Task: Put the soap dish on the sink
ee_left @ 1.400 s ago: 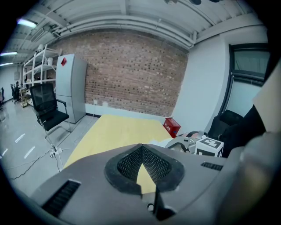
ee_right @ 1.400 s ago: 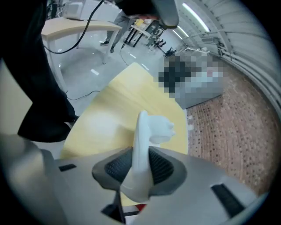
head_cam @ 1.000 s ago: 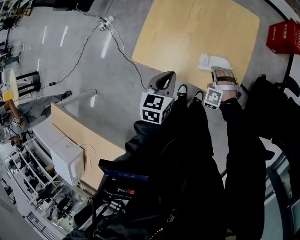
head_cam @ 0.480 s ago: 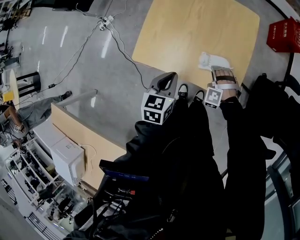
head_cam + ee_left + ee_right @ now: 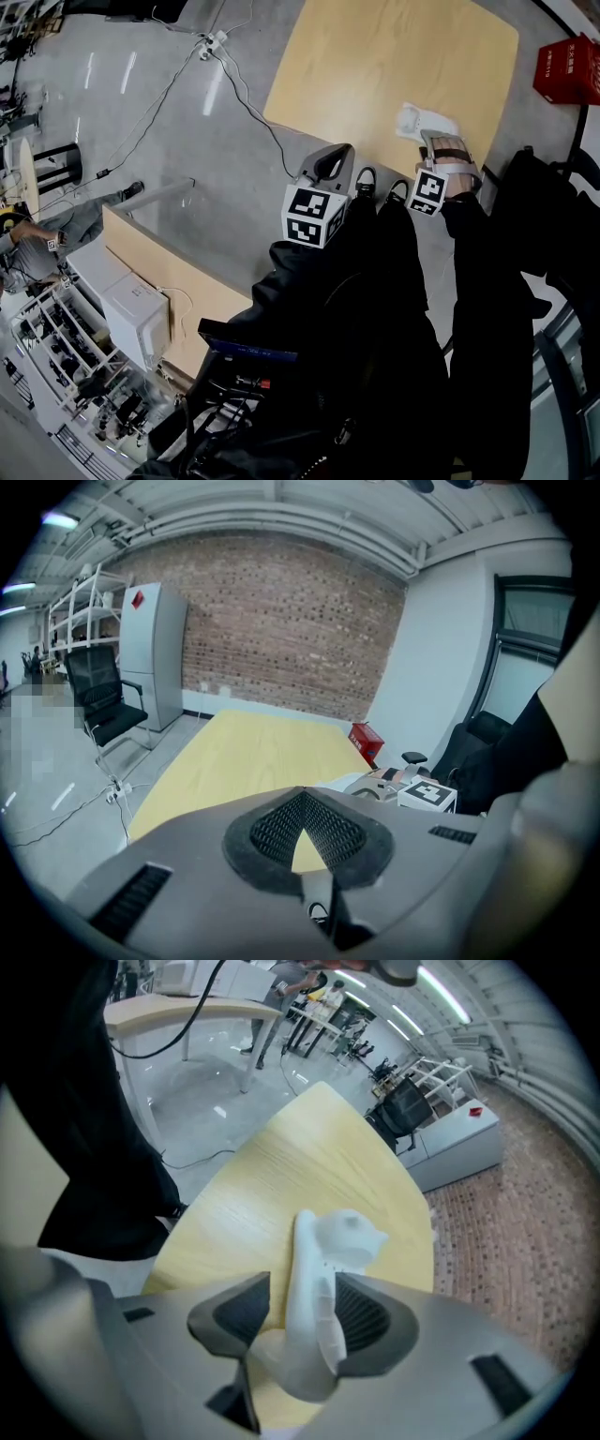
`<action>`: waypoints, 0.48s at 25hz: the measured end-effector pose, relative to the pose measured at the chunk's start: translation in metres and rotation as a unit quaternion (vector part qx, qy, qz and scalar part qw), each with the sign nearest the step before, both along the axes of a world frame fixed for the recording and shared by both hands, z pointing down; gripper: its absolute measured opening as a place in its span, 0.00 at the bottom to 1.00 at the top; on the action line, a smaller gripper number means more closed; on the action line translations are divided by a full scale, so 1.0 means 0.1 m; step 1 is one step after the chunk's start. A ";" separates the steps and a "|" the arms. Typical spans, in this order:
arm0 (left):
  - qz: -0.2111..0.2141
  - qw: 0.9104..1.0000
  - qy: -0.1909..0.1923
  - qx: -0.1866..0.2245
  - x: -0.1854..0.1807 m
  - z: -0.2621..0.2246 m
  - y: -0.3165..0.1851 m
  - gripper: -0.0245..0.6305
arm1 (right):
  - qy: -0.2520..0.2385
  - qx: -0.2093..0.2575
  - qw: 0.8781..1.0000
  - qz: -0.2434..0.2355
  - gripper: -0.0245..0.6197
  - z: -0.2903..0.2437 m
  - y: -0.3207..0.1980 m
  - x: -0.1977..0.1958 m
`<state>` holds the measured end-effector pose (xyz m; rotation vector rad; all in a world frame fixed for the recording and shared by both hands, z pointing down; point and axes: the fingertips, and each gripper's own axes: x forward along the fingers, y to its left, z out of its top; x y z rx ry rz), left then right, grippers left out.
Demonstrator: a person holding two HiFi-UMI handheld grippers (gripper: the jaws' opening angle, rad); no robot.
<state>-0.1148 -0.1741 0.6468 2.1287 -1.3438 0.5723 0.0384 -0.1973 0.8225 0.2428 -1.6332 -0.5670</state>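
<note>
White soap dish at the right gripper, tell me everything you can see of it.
The soap dish is white, matte like plastic, with a curved rim and a lumpy end. It stands on edge between the jaws of the right gripper, which are opening: one pad is clear of it, the other touches it. It is at the near edge of the wooden table.

no legible words or numbers, white print on the red plastic crate [image 5: 567, 70] beyond the light wooden table's [image 5: 375, 66] far right corner too small to read, black-and-white square code markers on the larger white cube [image 5: 314, 216] and smaller white cube [image 5: 429, 192] at the table's near edge, plain red diamond sticker [image 5: 138, 599] on the tall grey metal cabinet [image 5: 155, 667] past the table's far left corner
</note>
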 end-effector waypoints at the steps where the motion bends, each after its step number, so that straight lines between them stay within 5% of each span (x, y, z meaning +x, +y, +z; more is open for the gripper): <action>1: -0.001 1.000 0.001 0.001 0.01 -0.01 -0.01 0.04 | -0.018 -0.011 1.000 0.003 0.37 -0.02 0.02 -0.03; 5: 0.002 1.000 0.003 0.009 0.06 -0.08 -0.07 0.04 | -0.116 -0.030 0.993 0.020 0.40 -0.30 0.04 -0.19; 8: 0.005 1.000 0.008 0.021 0.10 -0.20 -0.11 0.04 | -0.204 -0.018 0.976 0.070 0.40 -0.77 0.01 -0.25; 9: 0.007 1.000 0.009 0.027 0.11 -0.25 -0.13 0.04 | -0.236 -0.012 0.967 0.099 0.40 -0.97 -0.01 -0.23; 12: 0.014 0.999 0.015 0.049 0.19 -0.46 -0.22 0.04 | -0.339 0.016 0.919 0.201 0.17 -1.64 -0.14 -0.08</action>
